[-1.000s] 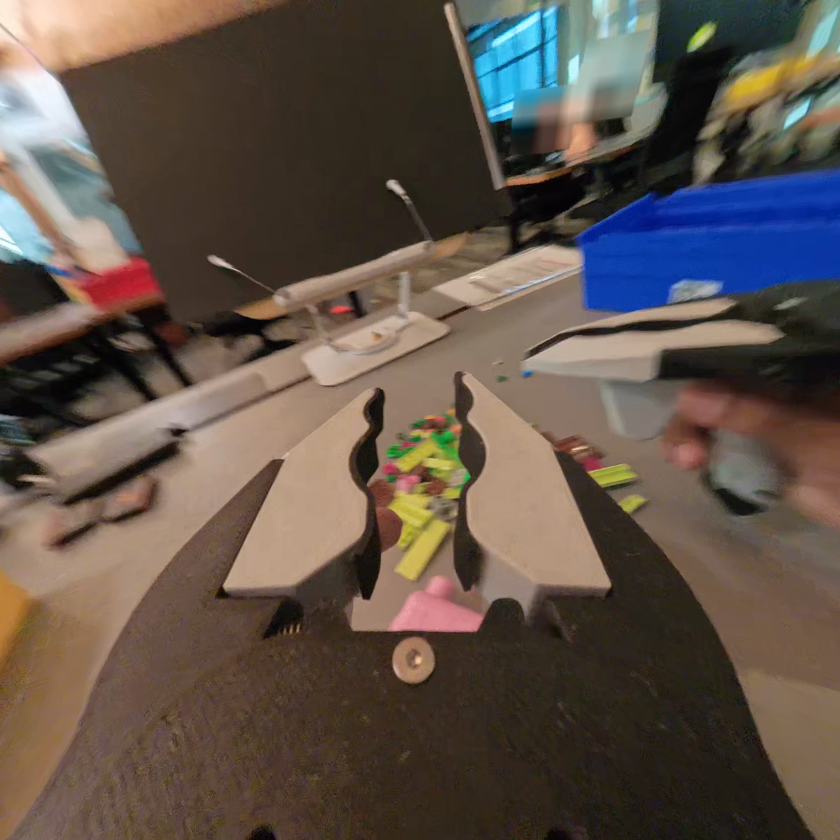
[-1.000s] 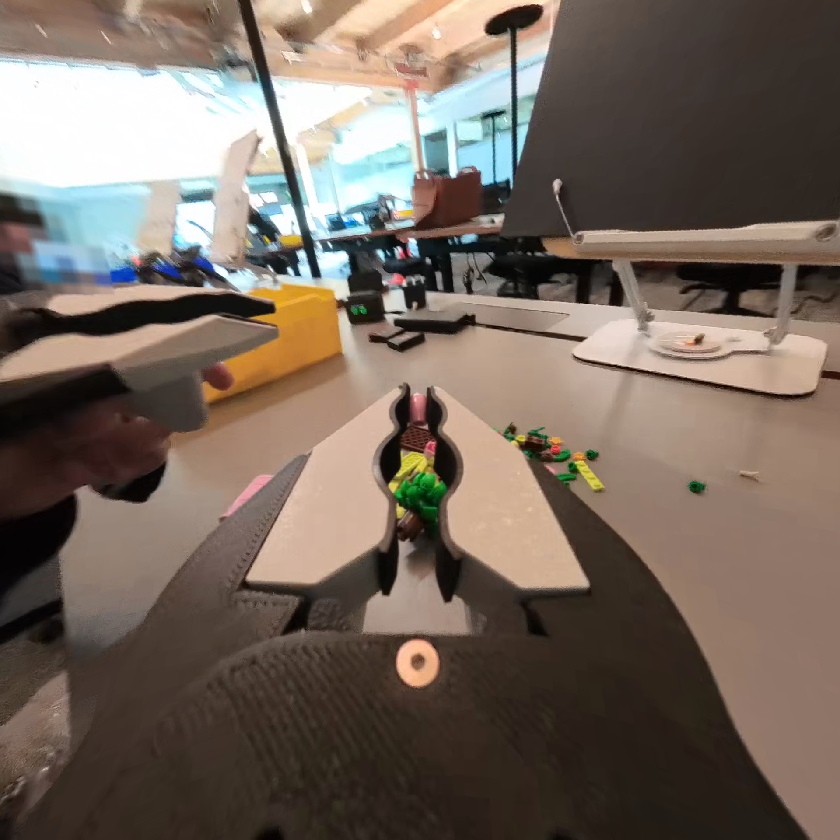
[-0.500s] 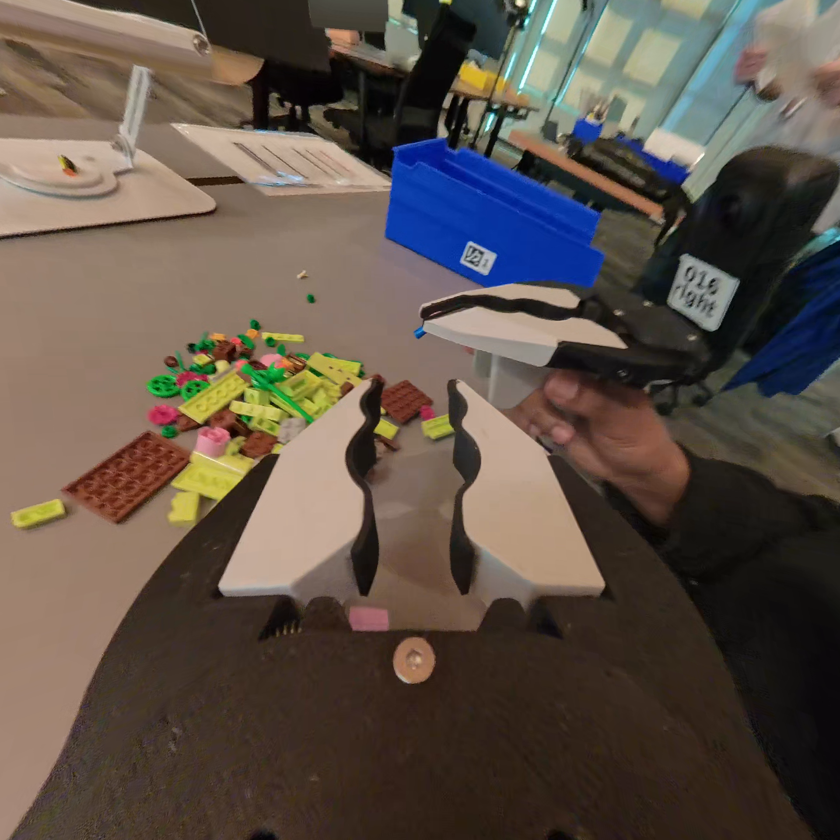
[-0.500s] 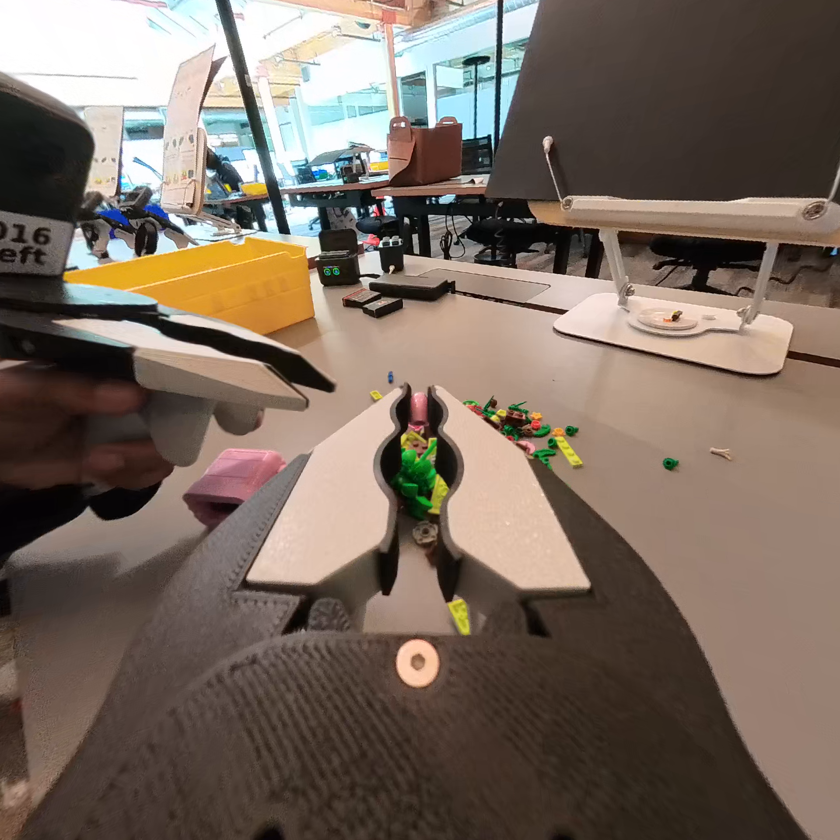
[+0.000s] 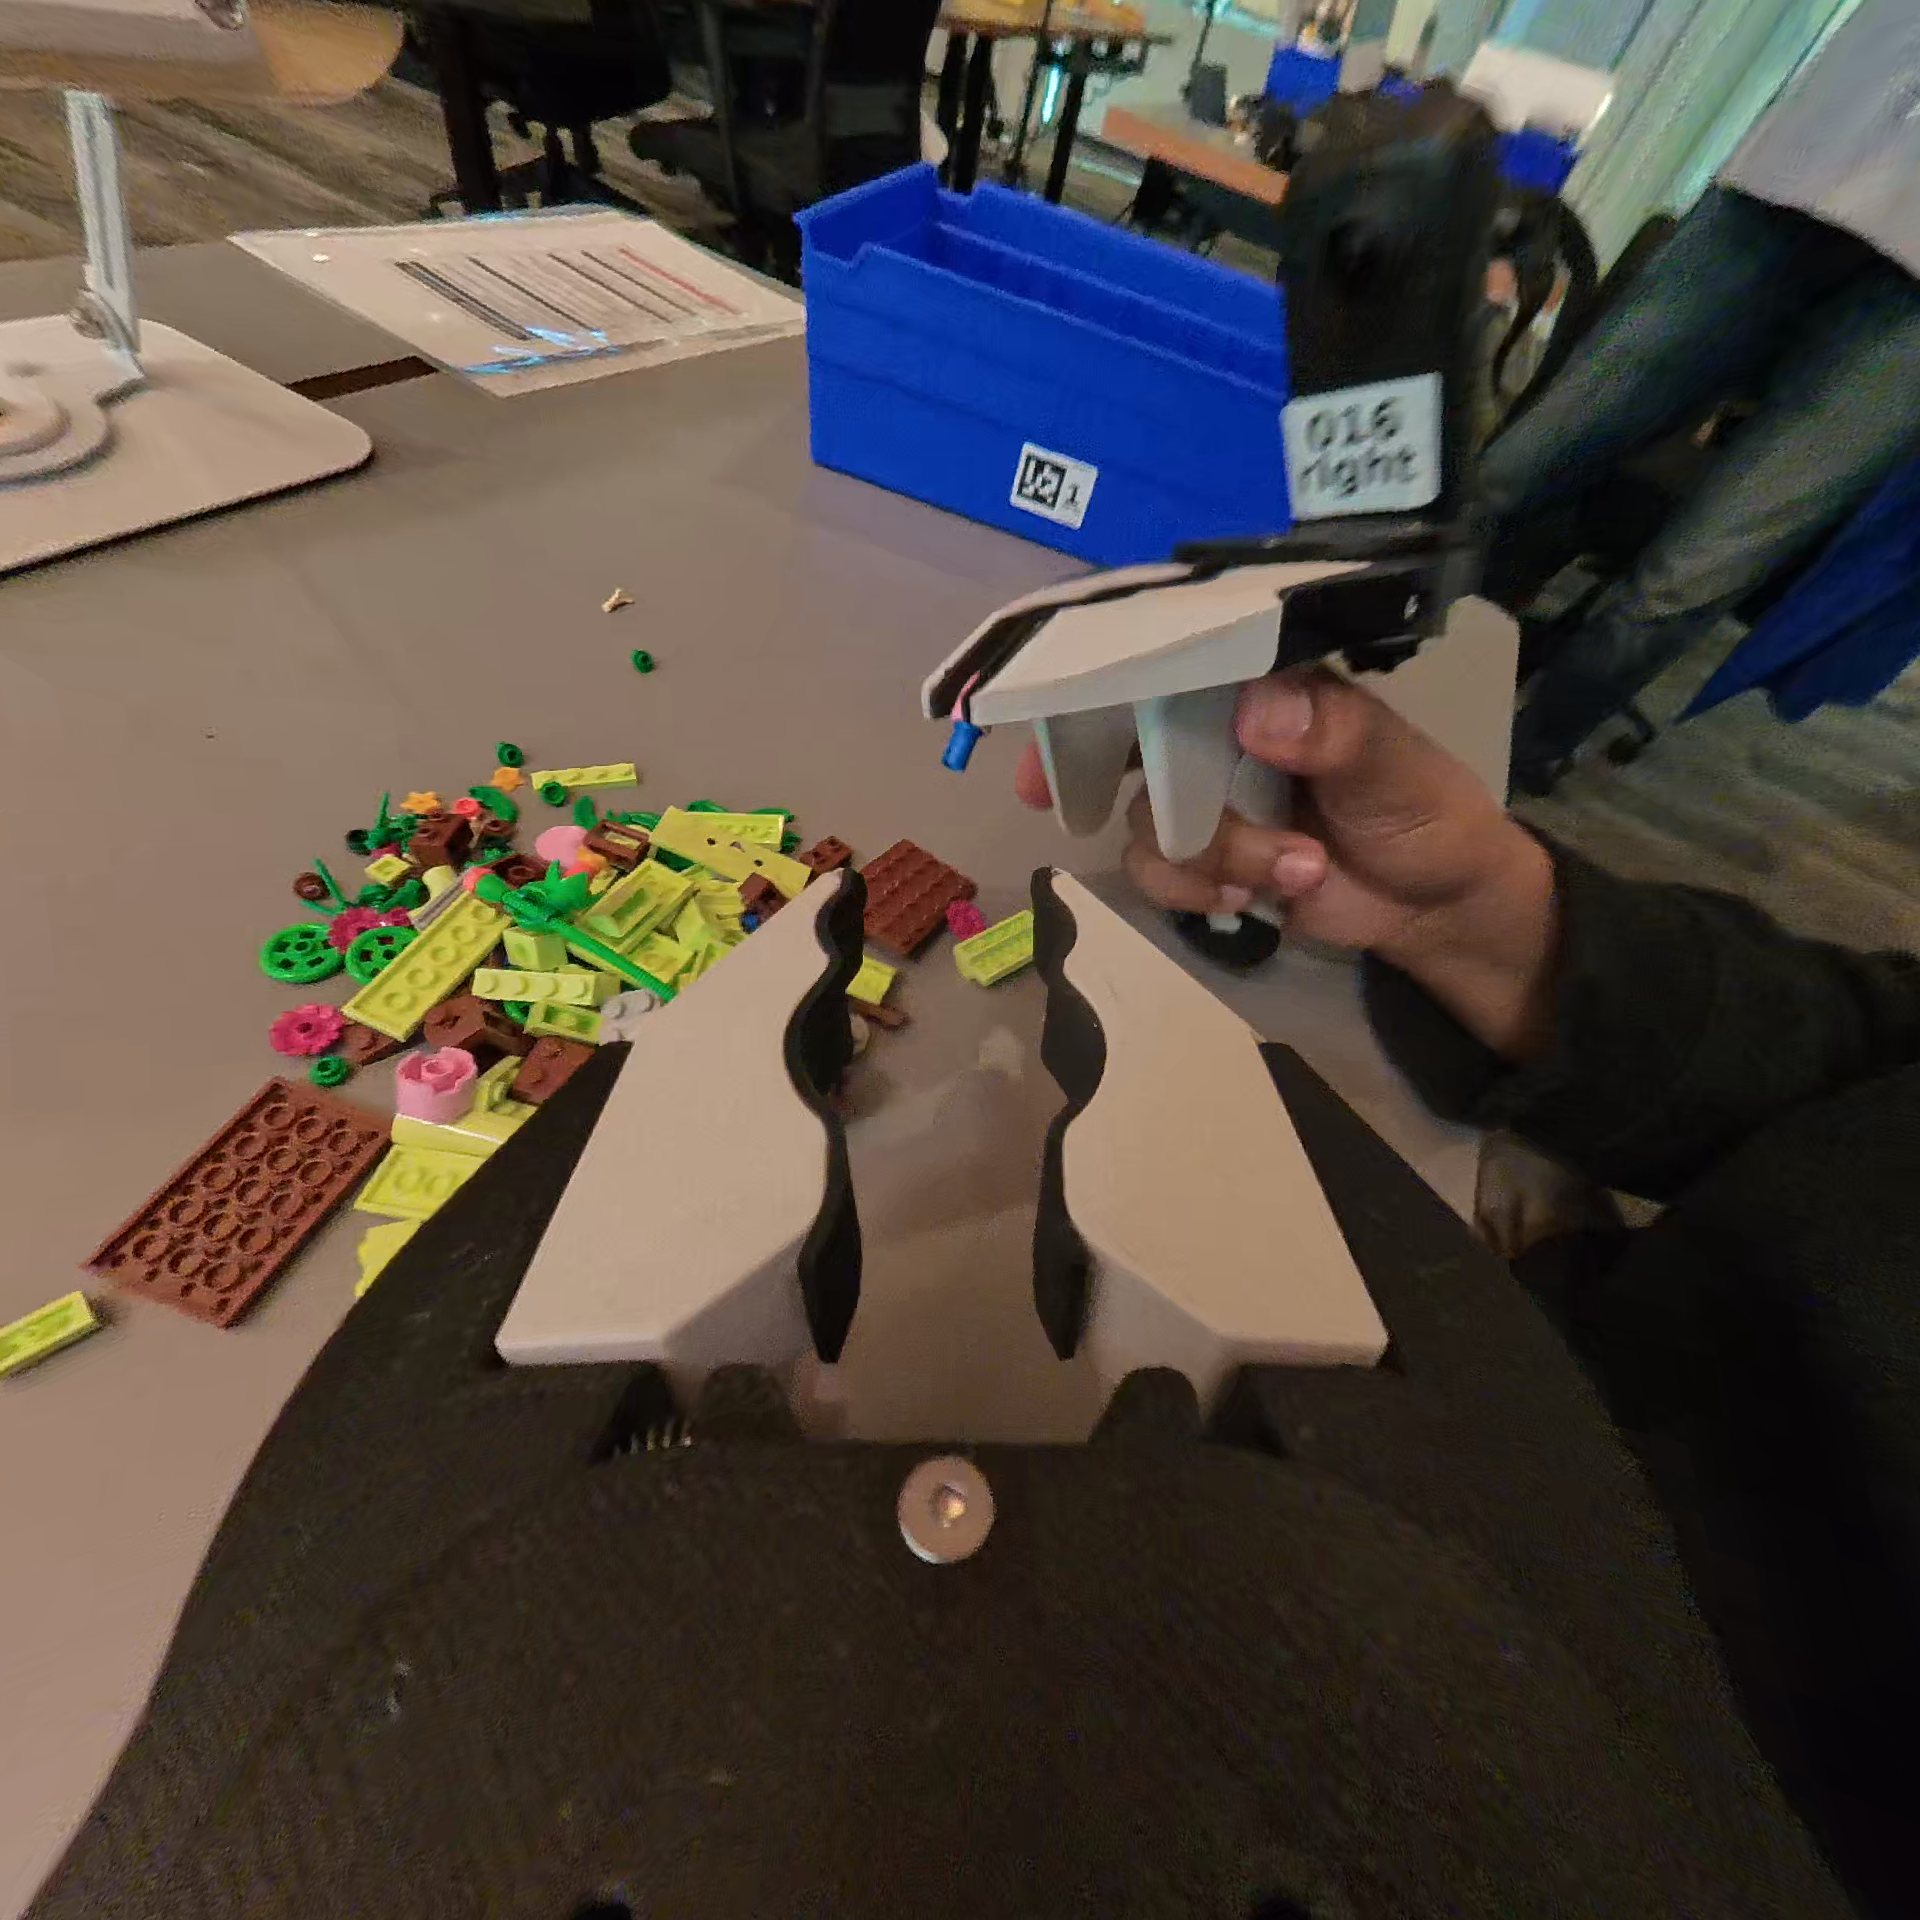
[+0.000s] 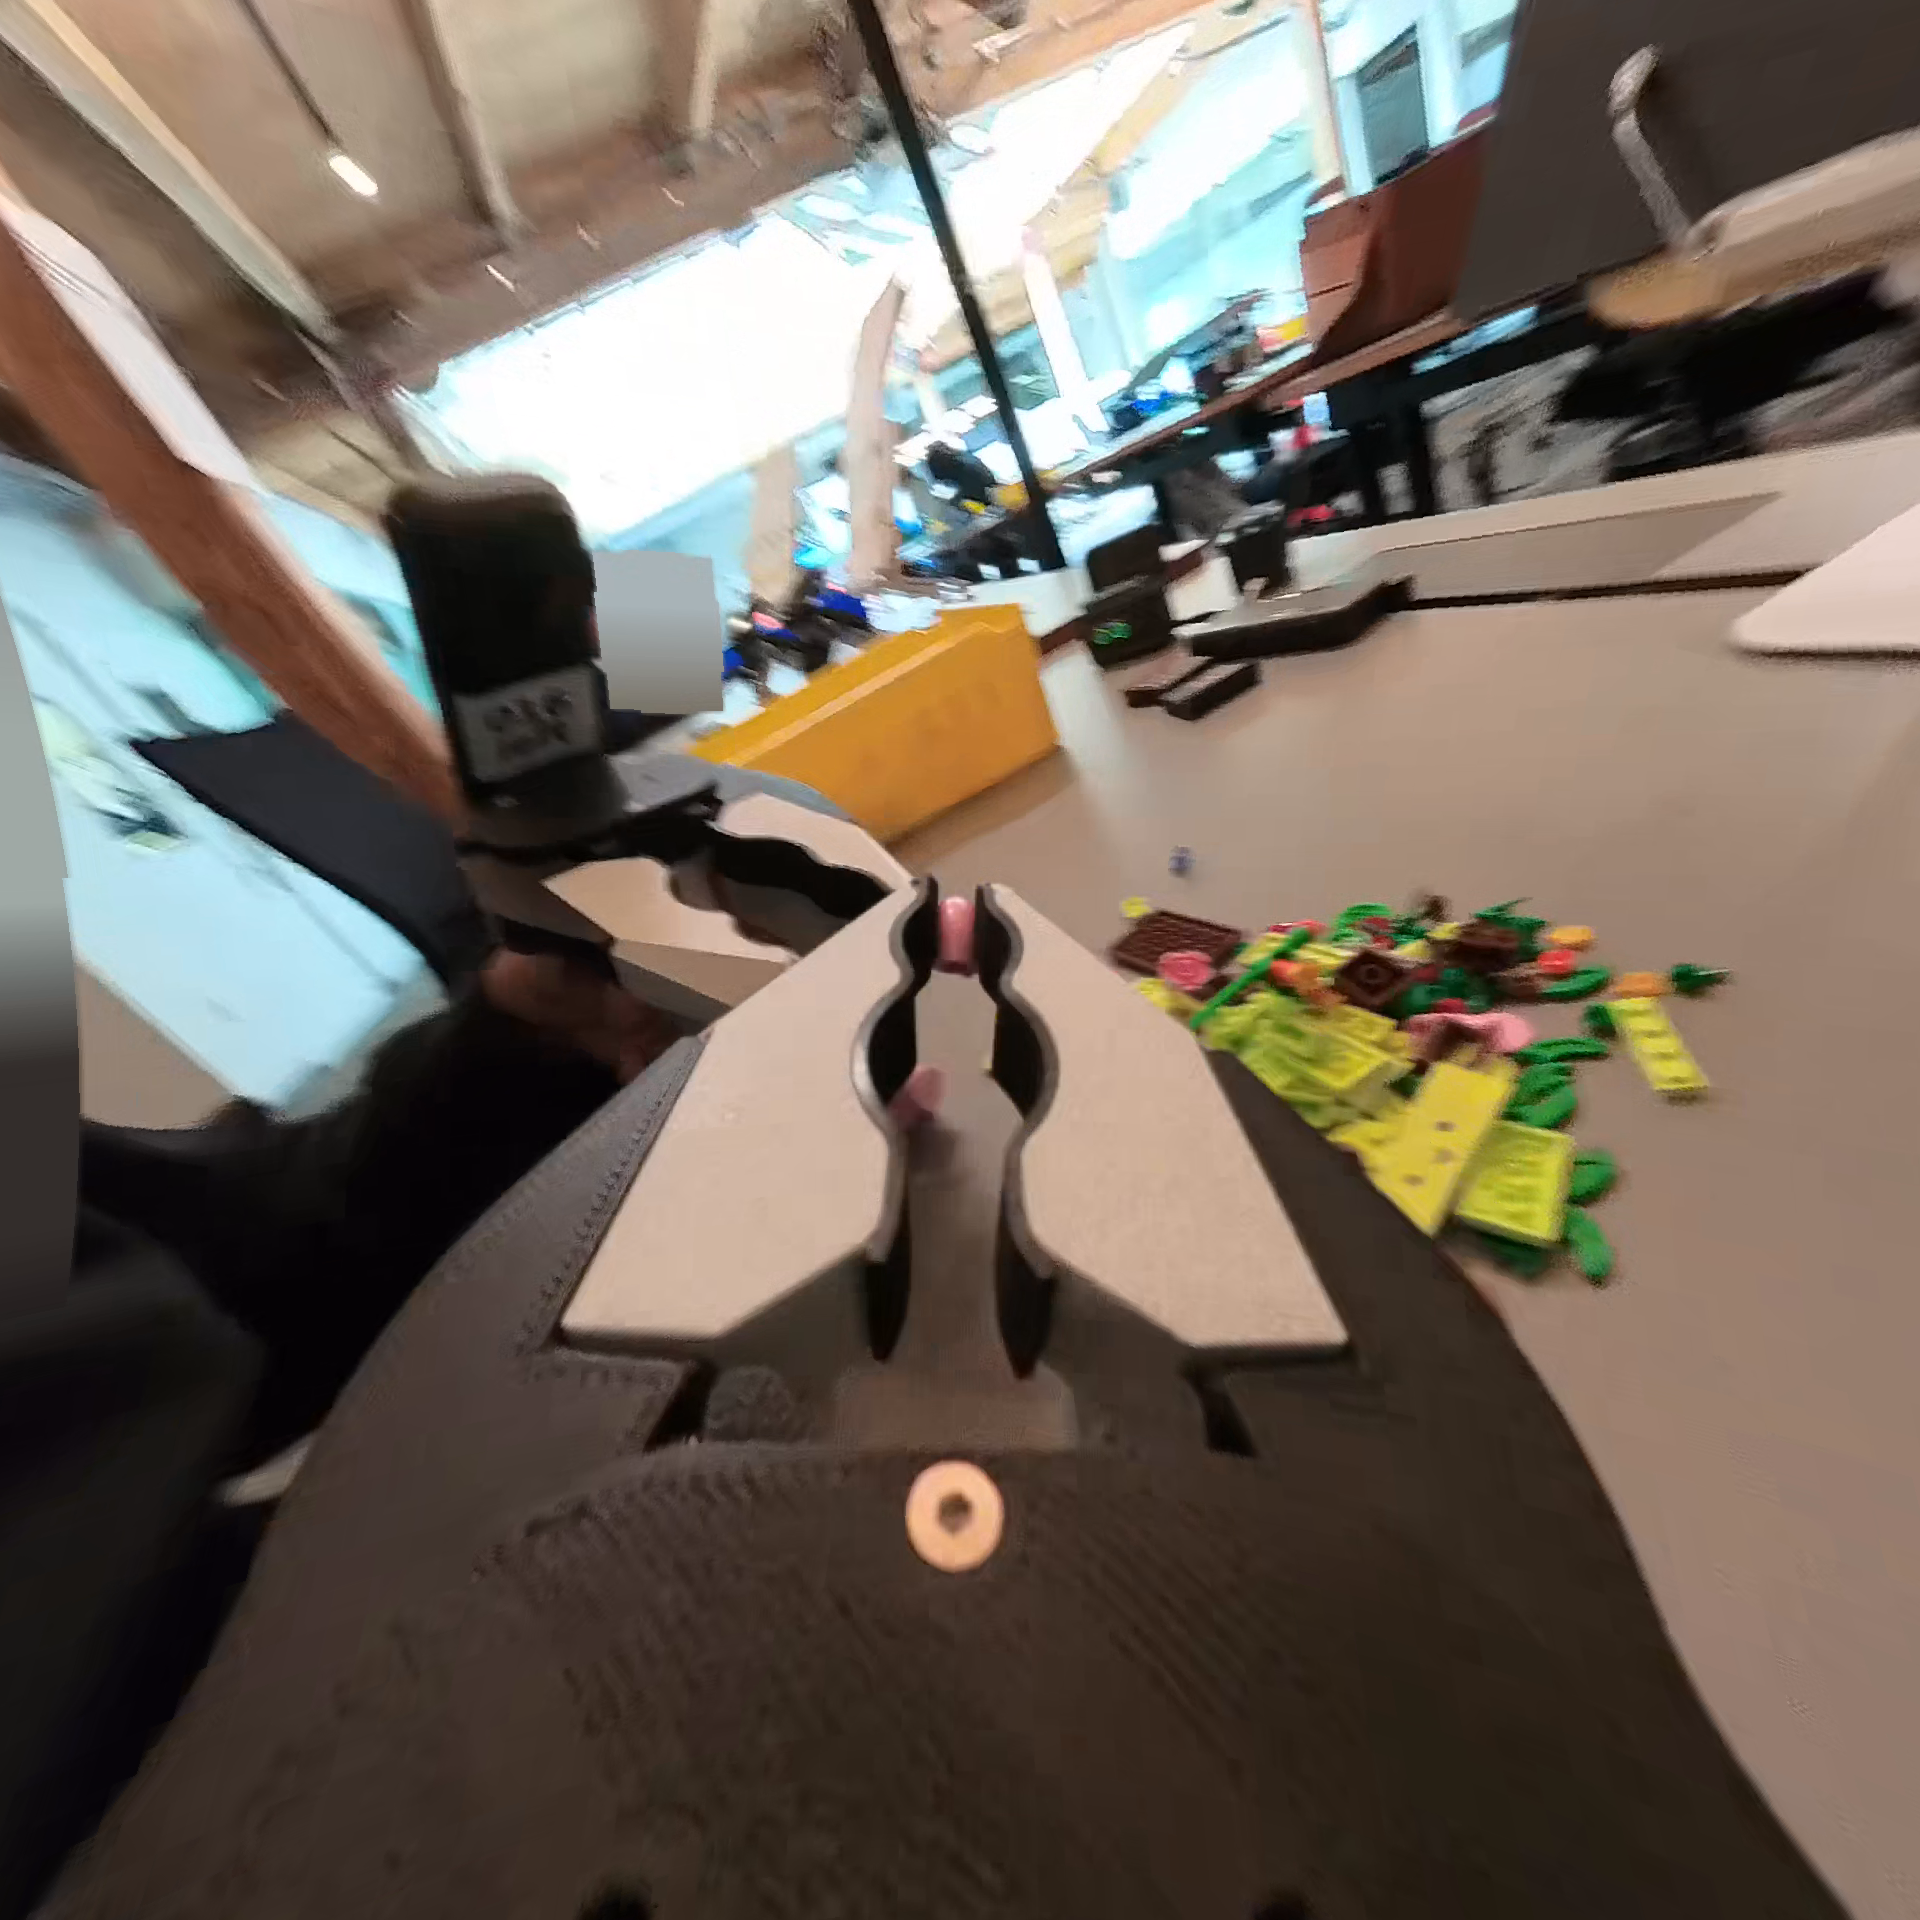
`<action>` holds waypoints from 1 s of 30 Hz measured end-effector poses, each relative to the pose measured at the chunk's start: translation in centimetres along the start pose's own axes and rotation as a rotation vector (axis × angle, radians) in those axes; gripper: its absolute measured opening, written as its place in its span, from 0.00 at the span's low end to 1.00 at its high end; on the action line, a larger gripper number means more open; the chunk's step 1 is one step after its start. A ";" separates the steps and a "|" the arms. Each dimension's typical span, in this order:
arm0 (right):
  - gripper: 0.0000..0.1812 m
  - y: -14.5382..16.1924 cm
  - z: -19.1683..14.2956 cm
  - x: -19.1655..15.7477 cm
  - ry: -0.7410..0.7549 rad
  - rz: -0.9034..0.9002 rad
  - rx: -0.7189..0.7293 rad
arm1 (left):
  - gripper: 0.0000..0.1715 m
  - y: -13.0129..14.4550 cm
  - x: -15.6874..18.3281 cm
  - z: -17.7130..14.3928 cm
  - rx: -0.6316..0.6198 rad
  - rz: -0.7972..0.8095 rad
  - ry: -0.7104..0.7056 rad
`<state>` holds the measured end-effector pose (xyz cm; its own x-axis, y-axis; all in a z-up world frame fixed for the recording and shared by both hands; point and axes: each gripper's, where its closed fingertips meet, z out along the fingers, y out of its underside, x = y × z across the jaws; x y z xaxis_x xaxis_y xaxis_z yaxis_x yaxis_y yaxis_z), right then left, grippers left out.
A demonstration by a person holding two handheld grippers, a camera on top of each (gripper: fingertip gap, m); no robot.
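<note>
The left claw (image 5: 940,904) has its two fingers apart with nothing between them. It hangs over the gray tabletop (image 5: 520,582), just beside a pile of small toy bricks (image 5: 540,935) in green, yellow-green, brown and pink. A flat brown plate (image 5: 234,1195) lies at the near edge of the pile. The right claw (image 6: 951,914) is squeezed on a small pink piece (image 6: 954,933) at its tips, and a little blue peg (image 5: 961,744) sticks down from it. A hand (image 5: 1351,831) holds its handle. Farther back stand a blue bin (image 5: 1018,384) and a yellow bin (image 6: 894,707).
</note>
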<state>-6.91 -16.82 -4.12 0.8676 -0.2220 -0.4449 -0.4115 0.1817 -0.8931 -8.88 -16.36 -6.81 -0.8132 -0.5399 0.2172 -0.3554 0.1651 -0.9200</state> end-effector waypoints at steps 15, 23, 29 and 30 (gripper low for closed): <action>0.02 2.0 0.9 -1.3 -0.138 0.166 -0.080 | 0.10 0.8 -0.3 0.3 -0.040 0.175 -0.143; 0.02 2.2 1.1 -1.2 -0.069 0.046 -0.093 | 0.03 0.2 0.1 0.6 -0.017 0.317 -0.227; 0.03 2.1 1.0 -1.3 -0.054 -0.012 -0.083 | 0.01 0.2 0.1 0.6 -0.028 0.412 -0.282; 0.03 1.9 0.9 -1.4 -0.062 -0.009 -0.071 | 0.01 0.1 0.1 0.5 -0.024 0.406 -0.283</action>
<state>-8.62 -15.32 -5.10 0.8862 -0.1628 -0.4338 -0.4204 0.1110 -0.9005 -8.72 -16.84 -7.05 -0.7326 -0.6303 -0.2570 -0.0493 0.4257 -0.9035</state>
